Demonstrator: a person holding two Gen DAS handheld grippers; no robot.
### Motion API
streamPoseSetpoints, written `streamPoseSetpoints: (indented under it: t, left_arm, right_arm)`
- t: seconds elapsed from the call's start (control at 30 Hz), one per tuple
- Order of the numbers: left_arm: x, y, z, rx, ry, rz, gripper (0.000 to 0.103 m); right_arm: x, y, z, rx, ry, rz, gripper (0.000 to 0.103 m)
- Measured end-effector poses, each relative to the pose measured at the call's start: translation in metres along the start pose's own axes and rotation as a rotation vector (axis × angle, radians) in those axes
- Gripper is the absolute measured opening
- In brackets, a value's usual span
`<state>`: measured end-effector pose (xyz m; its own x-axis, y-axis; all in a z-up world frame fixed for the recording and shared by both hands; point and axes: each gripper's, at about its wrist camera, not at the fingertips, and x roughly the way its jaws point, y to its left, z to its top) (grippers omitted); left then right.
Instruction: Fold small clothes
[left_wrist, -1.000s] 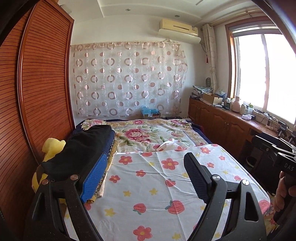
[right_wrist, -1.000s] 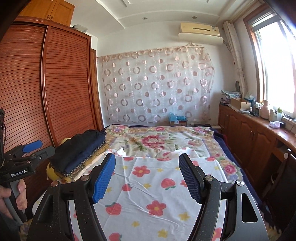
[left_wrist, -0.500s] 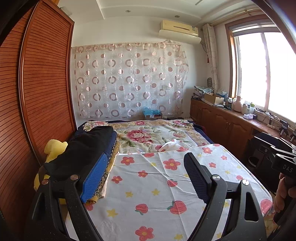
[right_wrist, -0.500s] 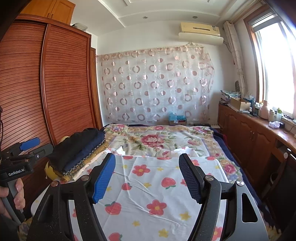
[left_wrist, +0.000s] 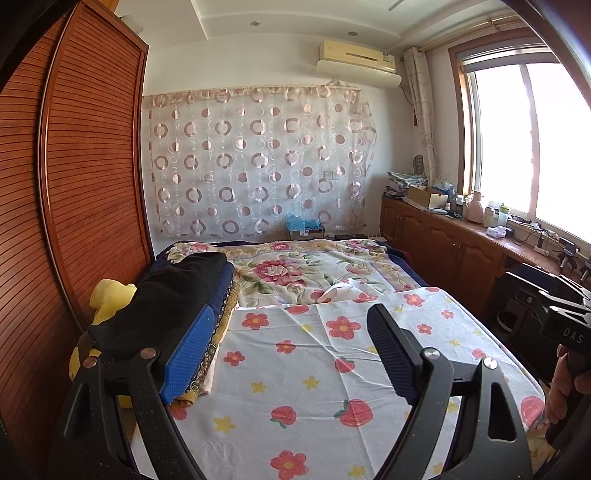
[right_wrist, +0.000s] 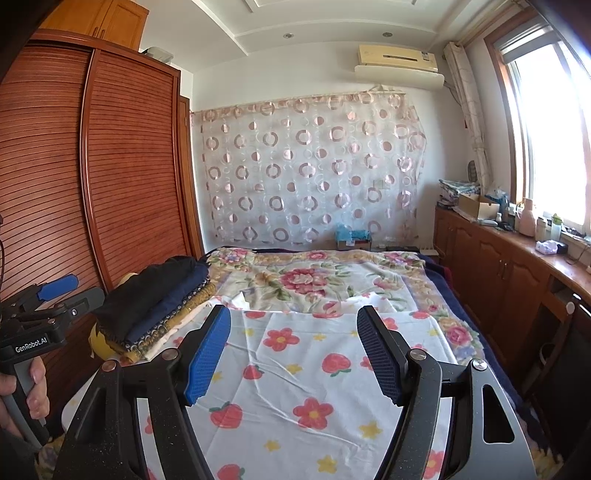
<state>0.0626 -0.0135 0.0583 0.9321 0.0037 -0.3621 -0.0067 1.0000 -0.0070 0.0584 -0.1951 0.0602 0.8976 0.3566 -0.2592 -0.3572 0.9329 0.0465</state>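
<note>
Both held above the near end of the bed: left gripper (left_wrist: 291, 363) and right gripper (right_wrist: 293, 356), jaws apart, empty. Below, flowered sheet (right_wrist: 314, 373) spread flat. Farther left, stack of folded clothes (right_wrist: 155, 306). Probably between garments; next, fetching one.

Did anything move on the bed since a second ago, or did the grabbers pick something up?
Only the view shifted: both hand-held grippers tipped up a little, so the bed sits slightly lower in each picture. Nothing was picked up or let go. The left hand-held gripper and right hand-held gripper stay open and empty above the flowered sheet, and the pile of folded clothes lies where it was.
</note>
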Motion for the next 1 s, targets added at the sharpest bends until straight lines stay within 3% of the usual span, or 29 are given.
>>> streamPoseSetpoints:
  t: [1.0]
  left_arm:
    - [0.001,0.000,-0.002,0.003,-0.002,0.001,0.085]
  right_arm:
    - [0.002,-0.016,0.000,-0.002,-0.001,0.010,0.073]
